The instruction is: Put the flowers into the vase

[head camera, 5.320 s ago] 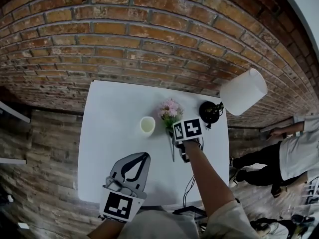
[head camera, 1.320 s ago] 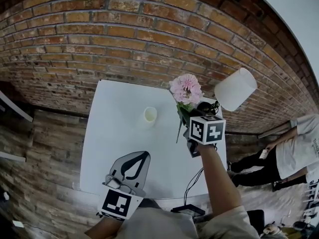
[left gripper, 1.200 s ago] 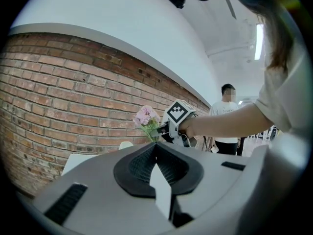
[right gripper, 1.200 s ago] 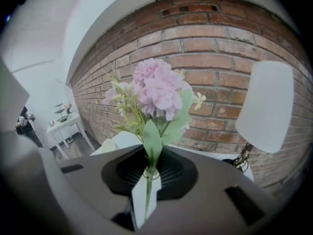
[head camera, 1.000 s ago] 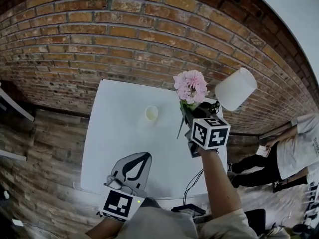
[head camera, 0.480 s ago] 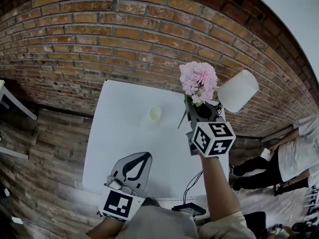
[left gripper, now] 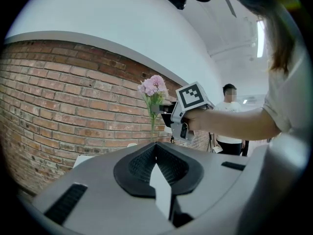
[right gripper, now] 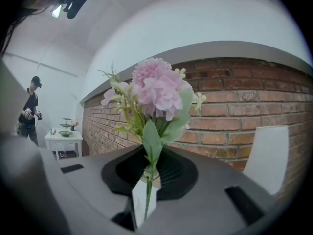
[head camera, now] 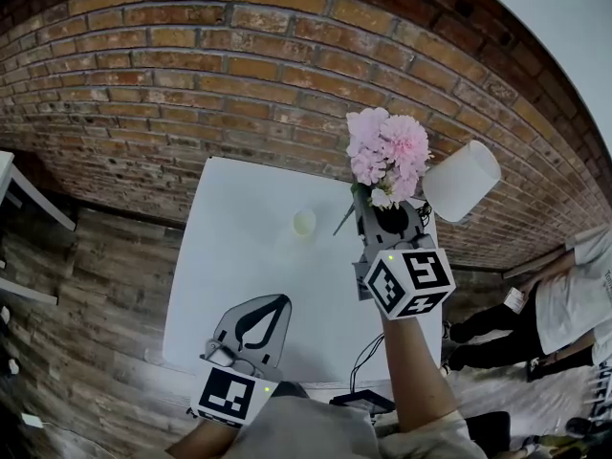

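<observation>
Head view: the right arm reaches forward over the white table (head camera: 239, 256), with the right gripper (head camera: 384, 226) level and the pink flowers (head camera: 386, 153) upright before the brick wall (head camera: 210, 75). The vase (head camera: 304, 222) stands on the table, left of the flowers and apart from them. The left gripper (head camera: 274, 302) is over the table's near edge.

Left gripper view: its jaws are together and hold nothing.

Right gripper view: its jaws are clamped on the green stem.
</observation>
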`<state>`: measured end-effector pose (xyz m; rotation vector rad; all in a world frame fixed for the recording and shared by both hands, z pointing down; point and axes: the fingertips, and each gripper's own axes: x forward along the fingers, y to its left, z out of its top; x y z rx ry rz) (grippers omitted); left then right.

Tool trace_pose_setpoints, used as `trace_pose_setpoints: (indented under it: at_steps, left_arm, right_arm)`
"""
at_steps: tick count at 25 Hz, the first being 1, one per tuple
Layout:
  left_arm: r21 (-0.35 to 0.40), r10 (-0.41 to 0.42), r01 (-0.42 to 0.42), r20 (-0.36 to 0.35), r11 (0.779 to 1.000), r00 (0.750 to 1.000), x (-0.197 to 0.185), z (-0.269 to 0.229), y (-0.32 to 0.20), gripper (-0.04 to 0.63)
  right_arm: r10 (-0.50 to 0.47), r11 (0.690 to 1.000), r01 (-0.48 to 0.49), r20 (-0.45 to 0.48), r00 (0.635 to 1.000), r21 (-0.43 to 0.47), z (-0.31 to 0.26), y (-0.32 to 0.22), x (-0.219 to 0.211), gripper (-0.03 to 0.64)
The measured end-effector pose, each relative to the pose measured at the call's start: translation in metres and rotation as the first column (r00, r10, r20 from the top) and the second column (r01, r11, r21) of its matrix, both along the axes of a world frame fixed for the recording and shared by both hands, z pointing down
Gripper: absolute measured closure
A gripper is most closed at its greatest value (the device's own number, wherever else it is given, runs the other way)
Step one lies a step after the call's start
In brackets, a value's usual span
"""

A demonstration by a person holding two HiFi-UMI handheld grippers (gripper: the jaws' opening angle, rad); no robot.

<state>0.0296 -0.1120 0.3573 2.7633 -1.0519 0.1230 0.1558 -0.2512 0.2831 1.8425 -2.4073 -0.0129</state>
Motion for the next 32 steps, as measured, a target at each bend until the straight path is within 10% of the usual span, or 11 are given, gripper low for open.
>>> trace_pose_setpoints:
  at_steps: [32]
  left_arm:
    - [-0.027, -0.105, 0.106, 0.033, 0.994, 0.994, -0.042, 0.009, -0.012, 0.588]
  right_arm:
    - [-0.042, 0.999, 0.041, 0.023, 0.999, 0.035, 0.047, -0.021, -0.05, 0.565]
